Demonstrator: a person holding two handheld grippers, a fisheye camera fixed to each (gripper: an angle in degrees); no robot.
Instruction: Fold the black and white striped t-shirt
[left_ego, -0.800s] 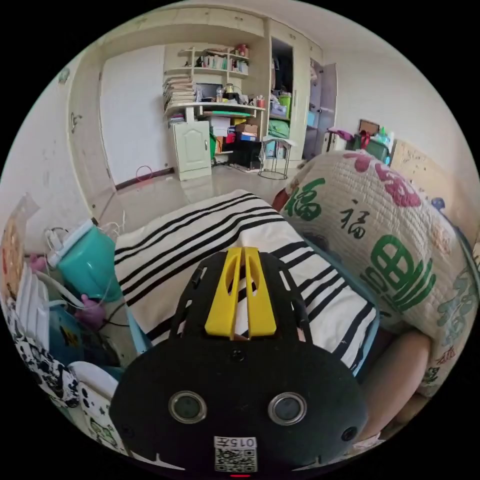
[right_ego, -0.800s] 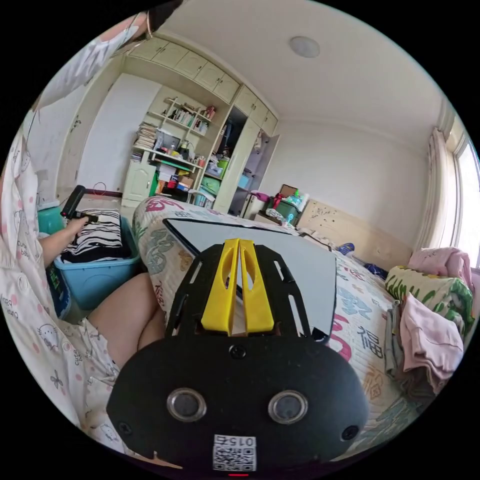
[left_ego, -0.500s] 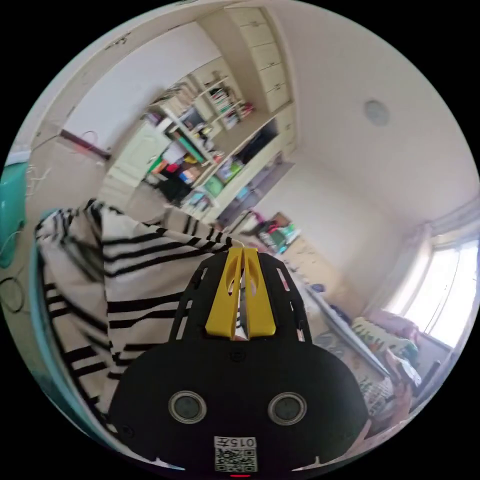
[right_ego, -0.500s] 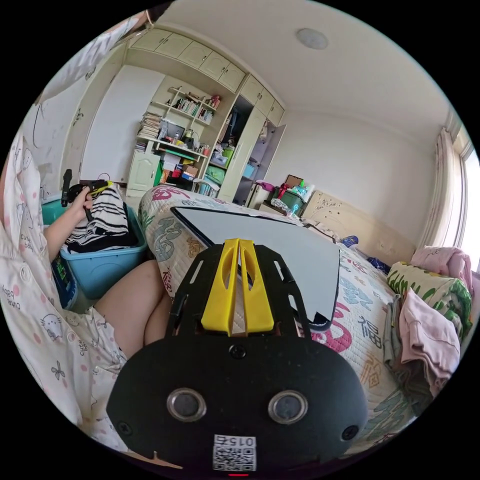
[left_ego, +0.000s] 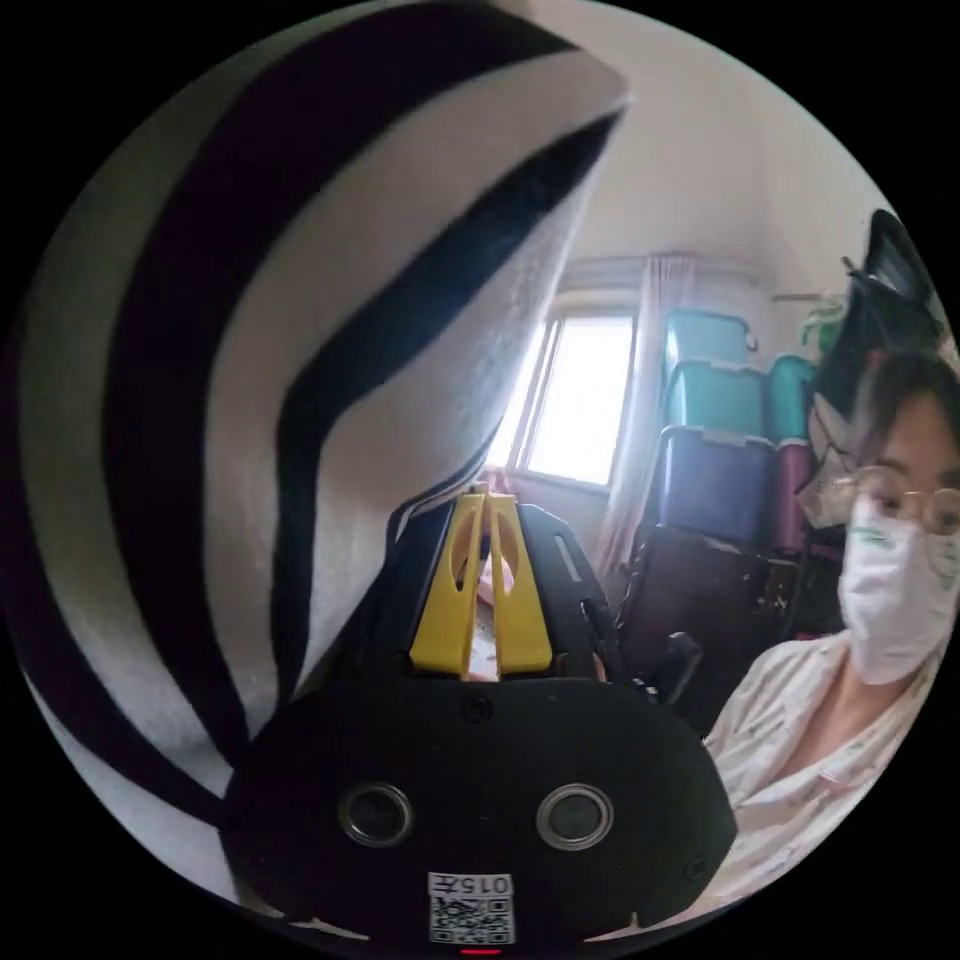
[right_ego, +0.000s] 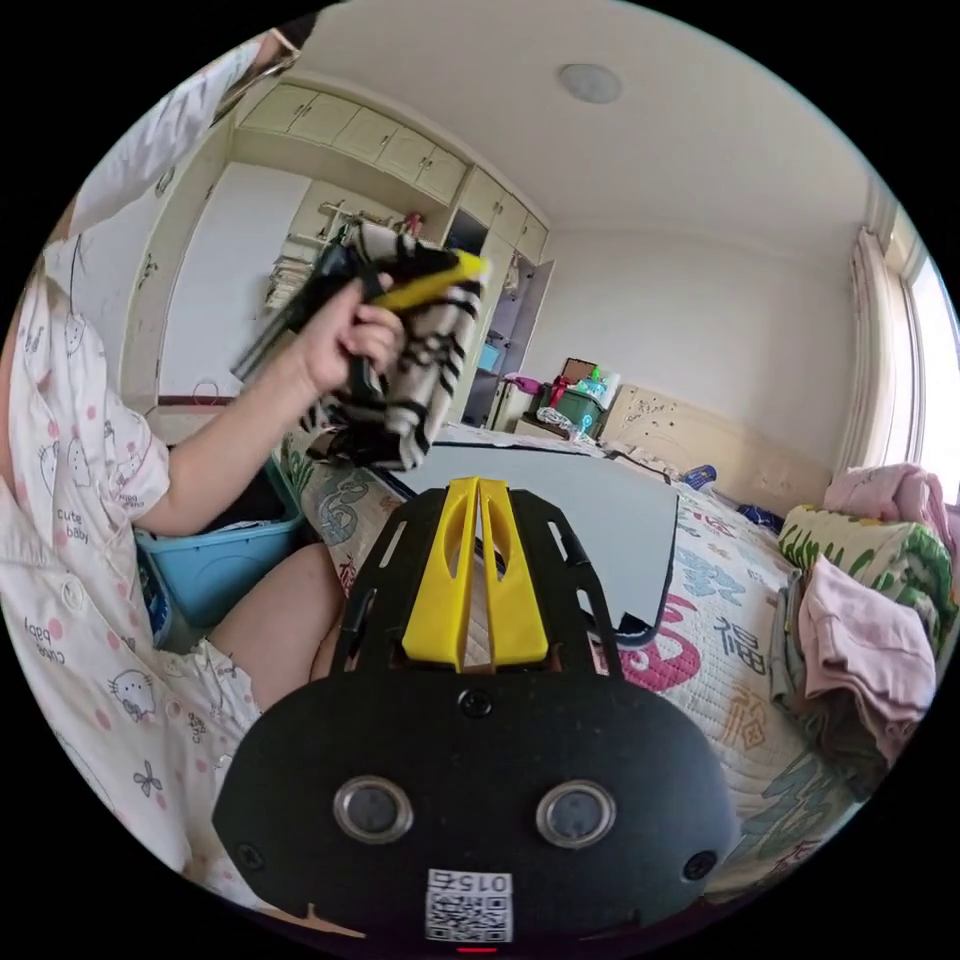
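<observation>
Right gripper view shows the left tool (right_ego: 440, 280) clamped on the bunched black and white striped t-shirt (right_ego: 420, 350), raised above the bed's near-left corner. Right tool (right_ego: 478, 580), jaws together, grips nothing. Step: fetching; next, spread it across the flat white board (right_ego: 590, 510).

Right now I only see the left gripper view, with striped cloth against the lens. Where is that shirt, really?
Observer: The right gripper view shows the black and white striped t-shirt hanging bunched from the left gripper, up clear of the blue plastic bin.
Operator: Where could it go?
Observer: A flat white board lies on the quilted bed.
Operator: The other gripper?
Observer: The right gripper is shut, empty, pointing toward that board.
</observation>
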